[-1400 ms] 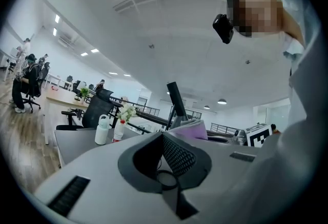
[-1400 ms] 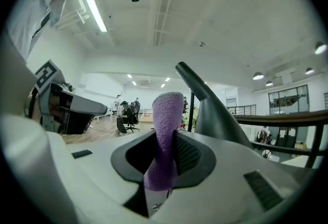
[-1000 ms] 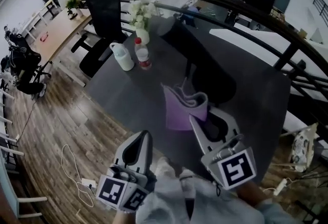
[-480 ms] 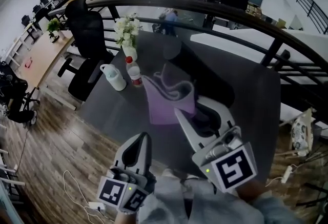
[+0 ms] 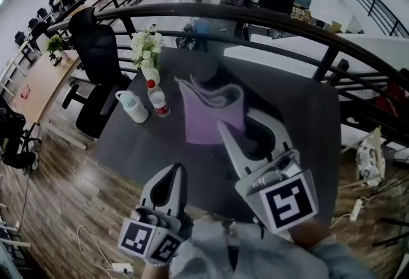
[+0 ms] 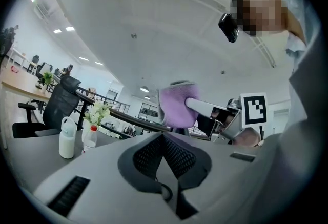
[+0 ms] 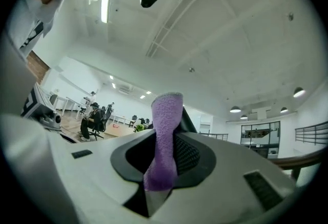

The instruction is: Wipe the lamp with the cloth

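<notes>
My right gripper (image 5: 238, 123) is shut on a purple cloth (image 5: 208, 112), which hangs spread out above the dark table (image 5: 144, 143). In the right gripper view the cloth (image 7: 165, 136) stands pinched between the jaws of the gripper (image 7: 162, 166). My left gripper (image 5: 176, 170) hovers low at the near table edge, shut with nothing in it. The left gripper view shows its own jaws (image 6: 164, 138) closed, with the cloth (image 6: 177, 105) raised beyond them. A dark shape (image 5: 206, 67) lies behind the cloth. I cannot make out a lamp for certain.
At the table's far left stand a white jug (image 5: 131, 106), a red-capped bottle (image 5: 158, 98) and a vase of white flowers (image 5: 147, 54). A black office chair (image 5: 96, 60) stands beside them. A dark curved railing (image 5: 255, 16) runs behind the table.
The right gripper has carried the cloth up and away from me, level with the bottle. The view has tilted. The left gripper has stayed put.
</notes>
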